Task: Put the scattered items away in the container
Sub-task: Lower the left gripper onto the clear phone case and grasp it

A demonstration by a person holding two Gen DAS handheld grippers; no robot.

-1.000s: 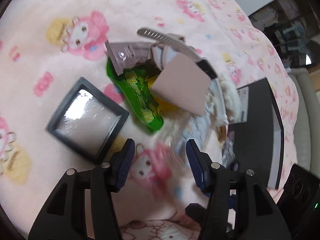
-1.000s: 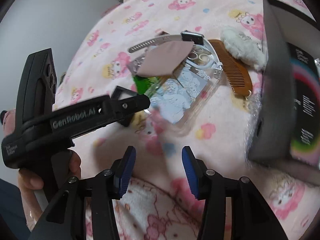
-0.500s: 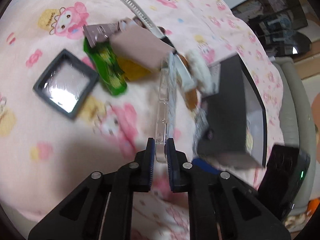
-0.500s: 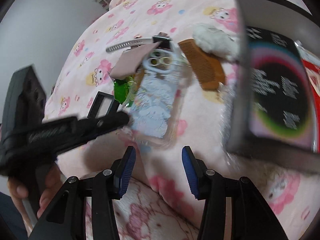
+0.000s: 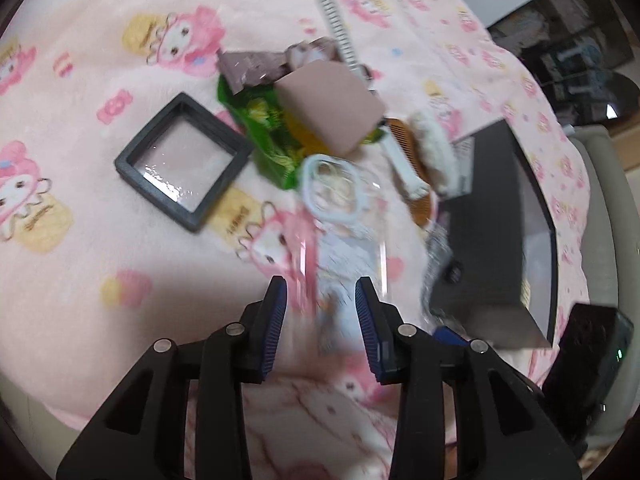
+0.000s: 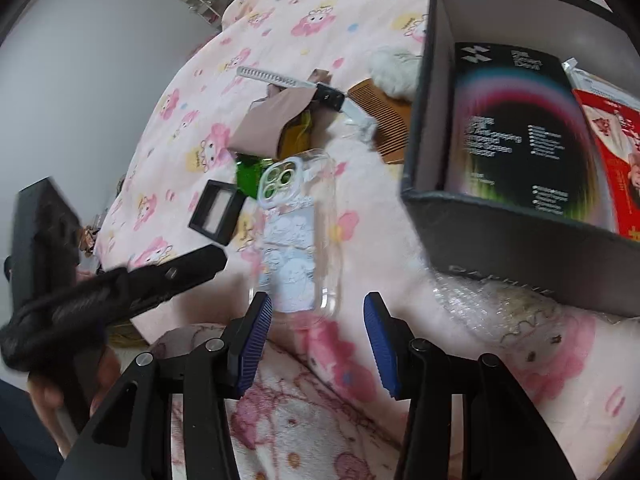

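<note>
A clear phone case [image 5: 340, 216] with a cartoon print lies flat on the pink blanket, blurred, just beyond my left gripper [image 5: 320, 284]. That gripper's jaws are opening and the pads do not press on the case. In the right wrist view the case [image 6: 298, 232] lies straight ahead of my right gripper [image 6: 316, 300], which stands open with nothing between its fingers. The left gripper [image 6: 180, 276] reaches in from the left, a hand holding it. The dark box [image 6: 424, 120] stands at the right, with a black booklet and a red packet inside.
Beyond the case lie a black square frame [image 5: 182, 164], a green packet [image 5: 266, 140], a pinkish card [image 5: 332, 110], a metal comb [image 5: 340, 36], a brown comb [image 6: 388, 124] and a white fluffy item [image 5: 434, 148]. Bubble wrap [image 6: 480, 304] lies under the box's near wall.
The left gripper went from open to shut on the case's edge, holding it upright. Now its jaws stand apart and the case lies flat. The right view shifted toward the box.
</note>
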